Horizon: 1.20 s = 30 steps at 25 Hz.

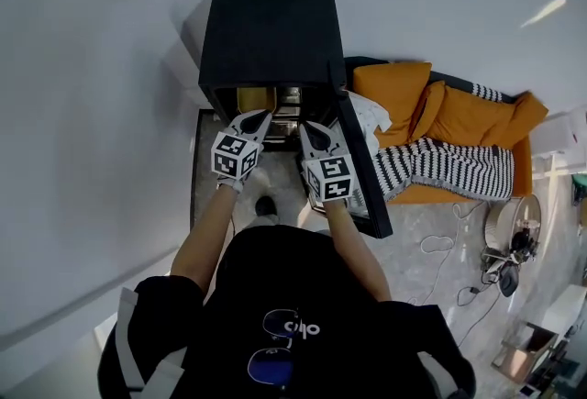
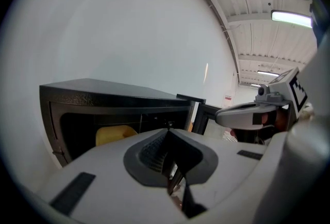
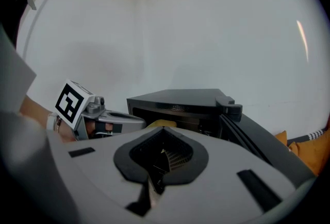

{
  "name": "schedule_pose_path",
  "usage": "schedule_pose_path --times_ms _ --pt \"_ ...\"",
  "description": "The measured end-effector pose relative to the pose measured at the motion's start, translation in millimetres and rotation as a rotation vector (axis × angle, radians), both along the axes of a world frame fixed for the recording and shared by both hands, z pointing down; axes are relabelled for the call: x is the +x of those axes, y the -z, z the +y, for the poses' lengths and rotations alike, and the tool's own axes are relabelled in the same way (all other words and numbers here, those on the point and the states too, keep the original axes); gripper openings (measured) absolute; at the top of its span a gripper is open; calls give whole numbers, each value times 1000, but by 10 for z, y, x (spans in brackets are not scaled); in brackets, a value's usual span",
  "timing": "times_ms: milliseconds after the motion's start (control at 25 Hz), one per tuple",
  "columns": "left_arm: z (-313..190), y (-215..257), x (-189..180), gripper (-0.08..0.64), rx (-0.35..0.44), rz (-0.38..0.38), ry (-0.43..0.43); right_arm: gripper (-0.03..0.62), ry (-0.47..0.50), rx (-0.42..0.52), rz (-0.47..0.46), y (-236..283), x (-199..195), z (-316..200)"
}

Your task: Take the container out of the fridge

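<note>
A black mini fridge (image 1: pixel 271 30) stands against the white wall with its door (image 1: pixel 364 170) swung open to the right. Inside, on the left, sits a yellow container (image 1: pixel 254 99), also seen in the left gripper view (image 2: pixel 114 134) and the right gripper view (image 3: pixel 161 123). My left gripper (image 1: pixel 261 116) is just in front of the opening, in line with the container, jaws shut and empty (image 2: pixel 167 127). My right gripper (image 1: pixel 305 126) hovers beside it towards the door, its jaws closed together with nothing between them (image 3: pixel 164 131). Neither gripper touches the container.
An orange sofa (image 1: pixel 459 117) with cushions and a black-and-white striped blanket (image 1: pixel 440 166) stands right of the fridge. White cables (image 1: pixel 445 246) and a round metal appliance (image 1: pixel 514 227) lie on the floor at the right. The white wall (image 1: pixel 92 113) runs along the left.
</note>
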<state>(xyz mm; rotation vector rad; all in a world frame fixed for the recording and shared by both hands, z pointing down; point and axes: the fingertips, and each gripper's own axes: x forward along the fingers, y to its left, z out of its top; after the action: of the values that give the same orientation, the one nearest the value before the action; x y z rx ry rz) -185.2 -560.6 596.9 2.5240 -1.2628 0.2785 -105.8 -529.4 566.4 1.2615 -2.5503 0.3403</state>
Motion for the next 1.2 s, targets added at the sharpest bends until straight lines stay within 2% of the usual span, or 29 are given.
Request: schedule_pose_path --times_ms 440,680,720,800,960,1200 --pt "-262 -262 6 6 -29 -34 -27 8 -39 -31 11 -159 -34 -103" --pt "-384 -412 39 6 -51 -86 -45 8 -57 -43 19 -188 -57 -135" --pt "-388 -438 45 49 -58 -93 -54 8 -61 -44 19 -201 -53 -139" --pt "-373 -486 59 82 -68 -112 -76 8 -68 -51 20 -238 -32 -139" --pt "-315 -614 51 86 -85 -164 -121 8 -81 -68 23 -317 -13 -111" --pt "-347 -760 65 110 -125 -252 -137 8 -87 -86 27 -385 -45 -106"
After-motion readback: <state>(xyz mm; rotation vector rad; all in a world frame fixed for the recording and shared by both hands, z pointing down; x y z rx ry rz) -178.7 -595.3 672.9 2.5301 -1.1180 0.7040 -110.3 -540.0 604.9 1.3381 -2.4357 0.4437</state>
